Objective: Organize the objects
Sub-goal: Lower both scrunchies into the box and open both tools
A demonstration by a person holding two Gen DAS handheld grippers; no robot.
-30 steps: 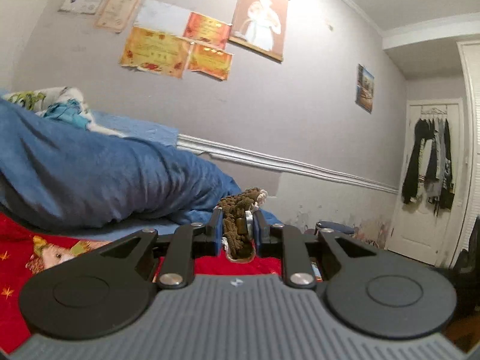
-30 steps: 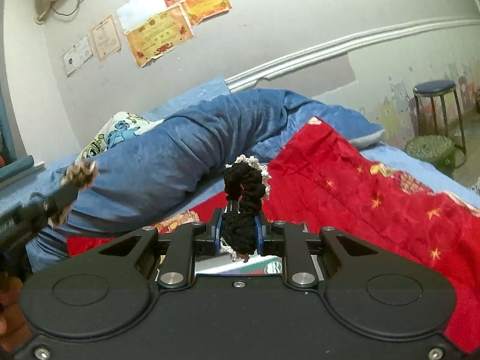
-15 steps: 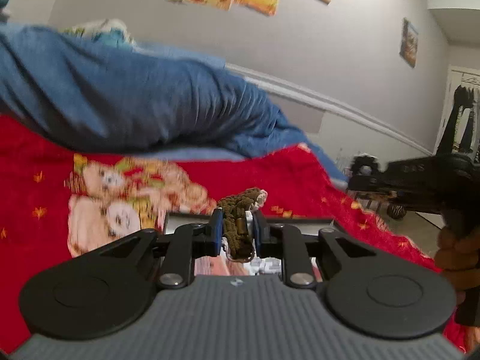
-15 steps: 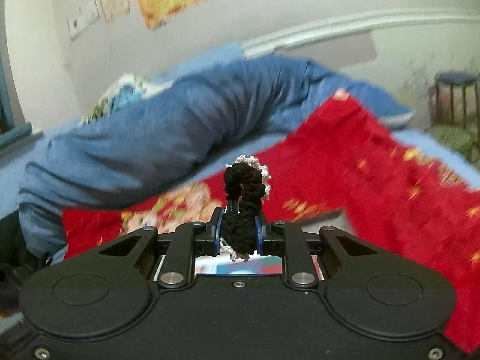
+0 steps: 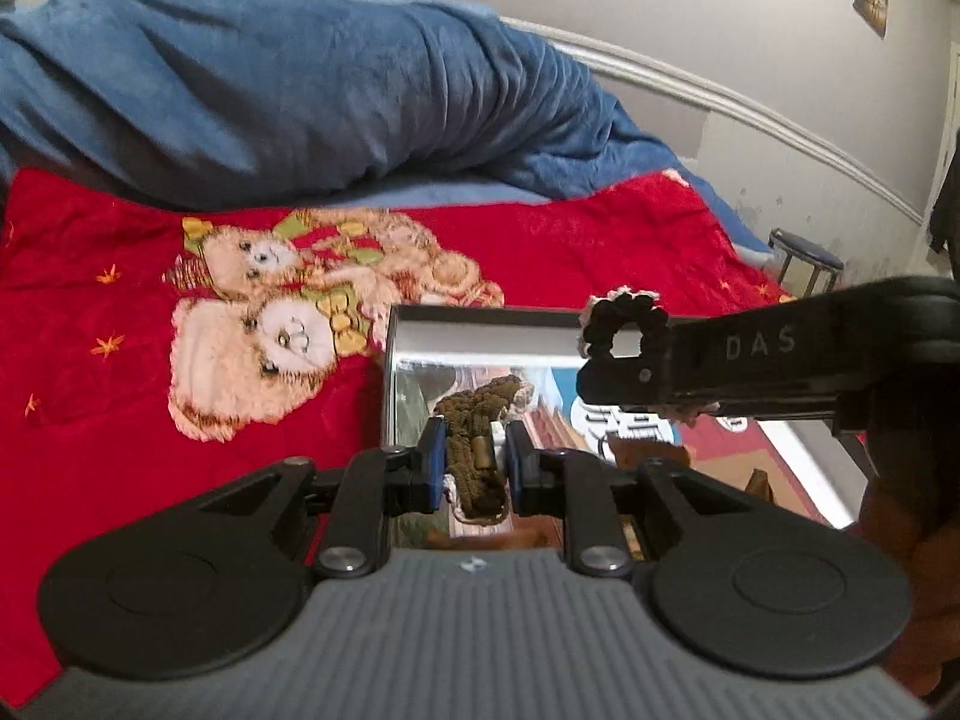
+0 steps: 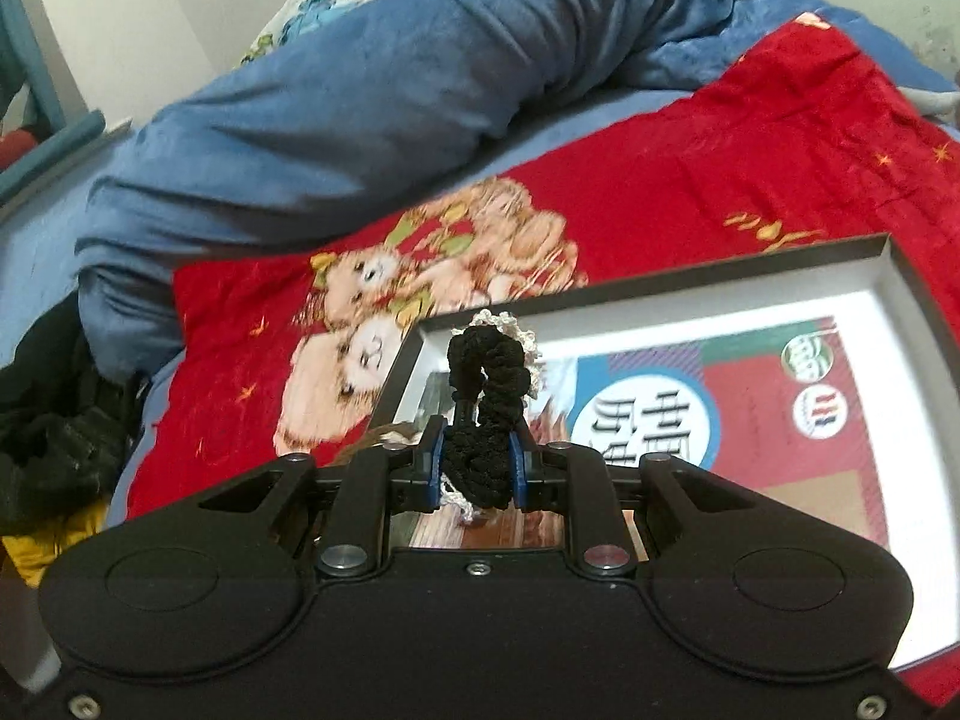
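Observation:
My left gripper (image 5: 474, 463) is shut on a brown crocheted hair tie (image 5: 480, 420) with a small metal clasp. It hangs just above the near left part of an open box (image 5: 480, 324) with a mirrored inner wall and a printed floor. My right gripper (image 6: 477, 463) is shut on a black crocheted hair tie (image 6: 487, 396) with white lace trim, over the box's (image 6: 678, 276) near left corner. In the left wrist view the right gripper (image 5: 606, 375) reaches in from the right, the black hair tie (image 5: 627, 324) sticking up from it.
The box lies on a red bedspread (image 5: 90, 372) printed with teddy bears (image 5: 264, 348). A rolled blue blanket (image 5: 270, 96) fills the back of the bed. A stool (image 5: 807, 258) stands by the wall at right. Dark clothing (image 6: 54, 420) lies left of the bed.
Both grippers have tipped downward and sunk toward the bed, bringing the open box into view beneath them. The right gripper has swung in beside the left. Each still holds its hair tie.

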